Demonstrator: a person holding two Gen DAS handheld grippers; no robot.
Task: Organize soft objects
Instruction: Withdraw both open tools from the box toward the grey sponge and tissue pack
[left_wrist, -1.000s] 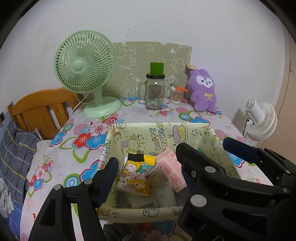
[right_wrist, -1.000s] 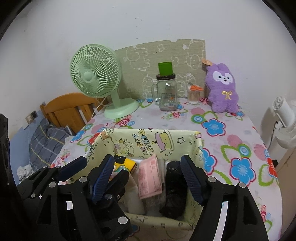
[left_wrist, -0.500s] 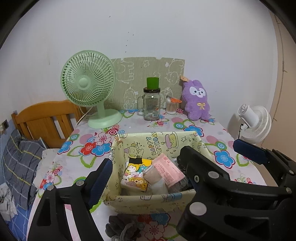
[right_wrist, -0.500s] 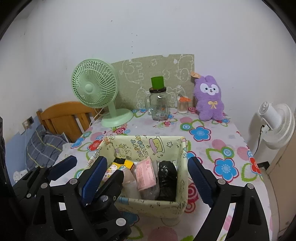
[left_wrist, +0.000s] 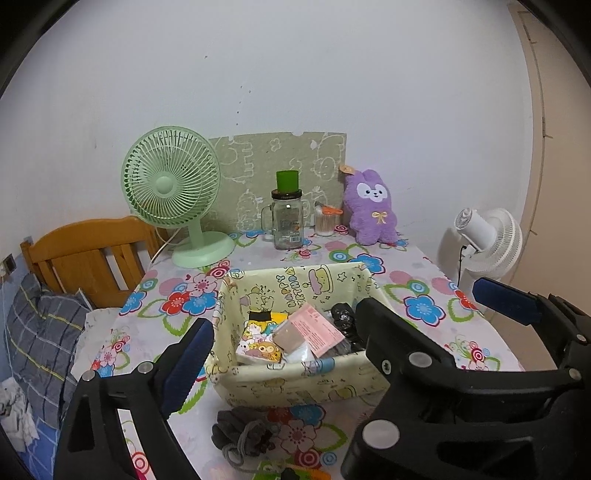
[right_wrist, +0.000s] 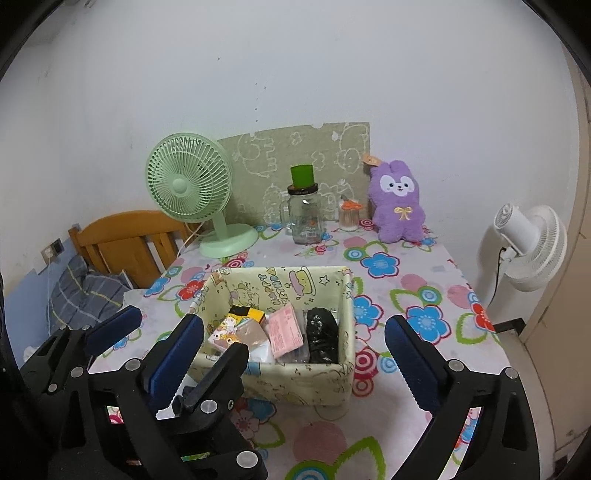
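A pale yellow fabric basket (left_wrist: 295, 384) (right_wrist: 295, 386) with cartoon prints stands mid-table. Inside lie a yellow cartoon pack (left_wrist: 258, 339), a pink packet (left_wrist: 317, 328) and a black bundle (right_wrist: 321, 334). A grey knitted piece (left_wrist: 240, 432) lies on the cloth in front of the basket. A purple plush rabbit (left_wrist: 373, 210) (right_wrist: 399, 203) leans on the back wall. My left gripper (left_wrist: 295, 332) and right gripper (right_wrist: 293, 325) hover short of the basket, side by side with their fingers overlapping. Both sets of jaws are opening, with nothing between the pads.
A green desk fan (left_wrist: 173, 199), a glass jar mug (left_wrist: 288, 221) with a green cup on top and a toothpick jar (left_wrist: 327, 221) line the back of the flowered tablecloth (right_wrist: 424, 321). A white fan (right_wrist: 528, 247) stands off the right edge. A wooden frame (left_wrist: 88, 258) and bedding are on the left.
Both grippers have drawn back and upward from the basket, and their jaws have widened. The grey knitted piece in front of the basket has come into view.
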